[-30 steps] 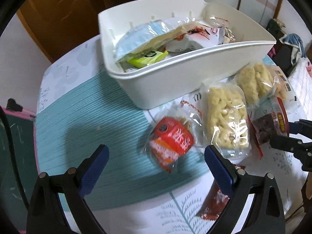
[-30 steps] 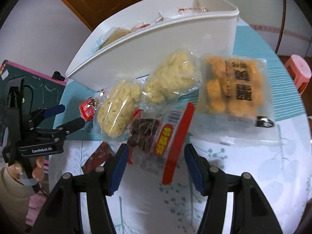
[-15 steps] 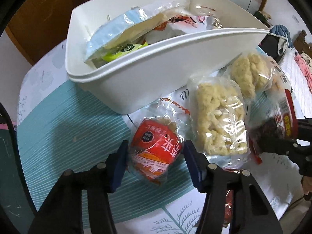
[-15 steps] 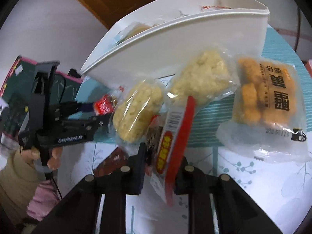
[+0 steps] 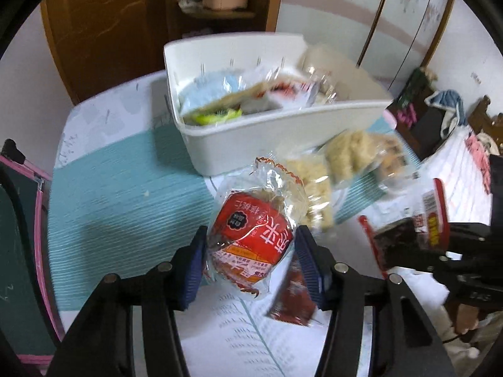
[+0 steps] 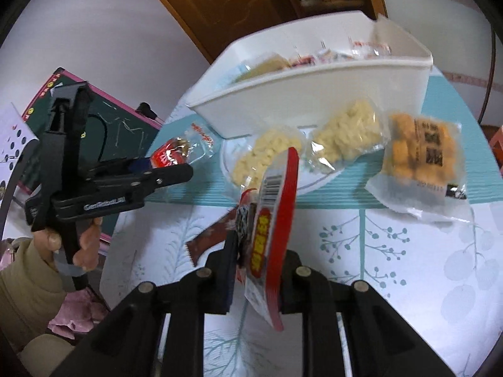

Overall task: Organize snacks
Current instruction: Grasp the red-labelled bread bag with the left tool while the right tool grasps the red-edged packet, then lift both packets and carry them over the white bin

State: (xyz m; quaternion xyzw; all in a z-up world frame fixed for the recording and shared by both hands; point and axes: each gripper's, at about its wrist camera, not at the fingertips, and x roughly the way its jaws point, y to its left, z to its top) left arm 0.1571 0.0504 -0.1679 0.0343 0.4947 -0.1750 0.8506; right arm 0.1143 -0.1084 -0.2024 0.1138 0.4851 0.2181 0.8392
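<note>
My left gripper (image 5: 251, 251) is shut on a red round snack pack (image 5: 251, 232) and holds it above the table, in front of the white bin (image 5: 283, 135). The pack also shows in the right wrist view (image 6: 171, 154). My right gripper (image 6: 257, 251) is shut on a red-edged packet of dark snacks (image 6: 273, 226), held on edge above the table; it also shows in the left wrist view (image 5: 408, 229). The bin (image 6: 314, 100) holds several snack packs.
Two pale puffed-snack bags (image 6: 264, 154) (image 6: 349, 132) and an orange snack bag (image 6: 418, 150) lie on the table in front of the bin. A dark red sachet (image 6: 210, 238) lies near me. A chalkboard (image 6: 103, 125) stands at the left, a pink stool at the far right.
Both grippers have lifted off the table with their packs. The left gripper closed on the red pack and rose. The right packet is tilted on edge and higher.
</note>
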